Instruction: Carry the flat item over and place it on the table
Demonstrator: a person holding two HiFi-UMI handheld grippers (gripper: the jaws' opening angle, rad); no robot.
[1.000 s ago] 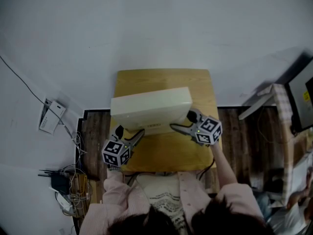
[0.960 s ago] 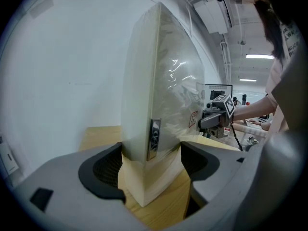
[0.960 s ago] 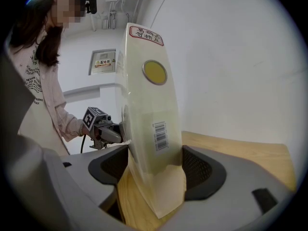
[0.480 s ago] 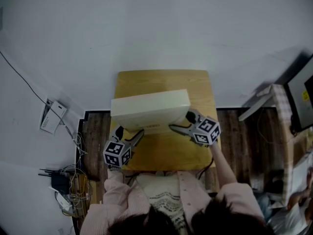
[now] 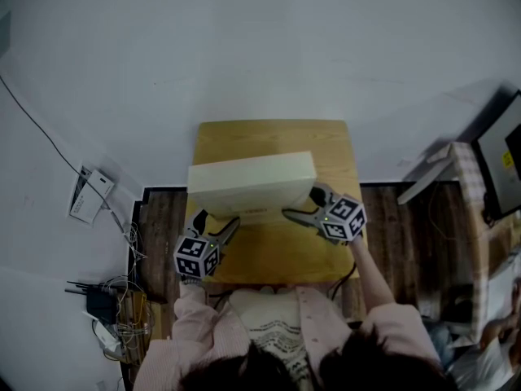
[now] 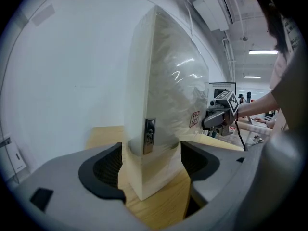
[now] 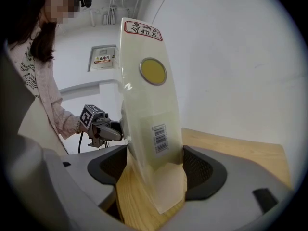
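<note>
Box (image 5: 251, 173) pinched at both short ends, across its thin side: left gripper (image 5: 230, 223) on one end, right gripper (image 5: 295, 213) on the other. Pads (image 6: 108, 170) of the left pressed against both faces of the lower corner. Same on the right, pads (image 7: 199, 170) snug on the plastic wrap, having just eased a shade wider, with the box between them and touching. Probably gripped low and at two ends because of the width and the slick wrap: one pinch alone would likely let it swing or slip. Stands on its long edge in both gripper views, leaning a little, bottom corner seemingly down on the table (image 5: 281, 255), though contact not certain. Judged close to set down, not yet laid flat or let go.

Small wooden top, pushed against a plain white wall (image 5: 260, 47). Dark plank floor (image 5: 159, 218) on either side, cables (image 5: 122, 300) and a small white device (image 5: 85, 195) to the left, a screen (image 5: 501, 165) at the right edge.
</note>
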